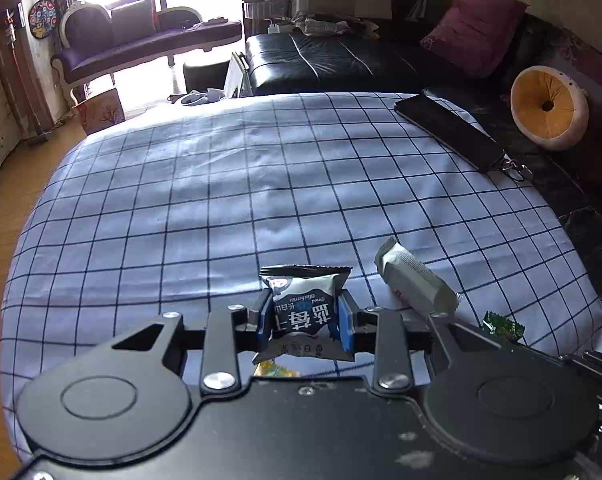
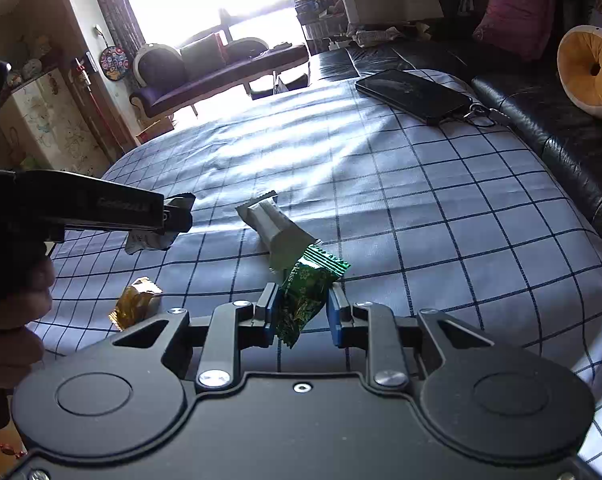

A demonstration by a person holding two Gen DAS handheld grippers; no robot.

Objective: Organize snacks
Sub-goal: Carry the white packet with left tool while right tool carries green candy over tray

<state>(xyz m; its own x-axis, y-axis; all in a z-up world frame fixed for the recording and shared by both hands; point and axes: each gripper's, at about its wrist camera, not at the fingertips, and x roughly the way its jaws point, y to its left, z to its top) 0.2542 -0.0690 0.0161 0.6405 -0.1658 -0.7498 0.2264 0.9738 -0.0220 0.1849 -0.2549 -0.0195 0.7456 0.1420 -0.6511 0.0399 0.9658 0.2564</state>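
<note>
My left gripper (image 1: 305, 320) is shut on a blue-and-white snack packet (image 1: 301, 292), its blue pads pressing both sides and holding it off the checked cloth (image 1: 181, 208). In the right wrist view that left gripper (image 2: 177, 216) comes in from the left with the packet (image 2: 149, 240) hanging from it. My right gripper (image 2: 303, 308) is shut on a green foil packet (image 2: 309, 280) that stands upright between its fingers. A grey-white wrapped bar (image 2: 277, 228) lies on the cloth just beyond the green packet. A gold-wrapped candy (image 2: 135, 304) lies at the near left.
A black phone (image 2: 413, 94) with a keyring lies at the far right of the cloth. A black leather sofa (image 2: 561, 140) with a round yellow cushion (image 2: 589, 72) borders the right side. A person's hand (image 2: 17, 300) holds the left gripper's handle.
</note>
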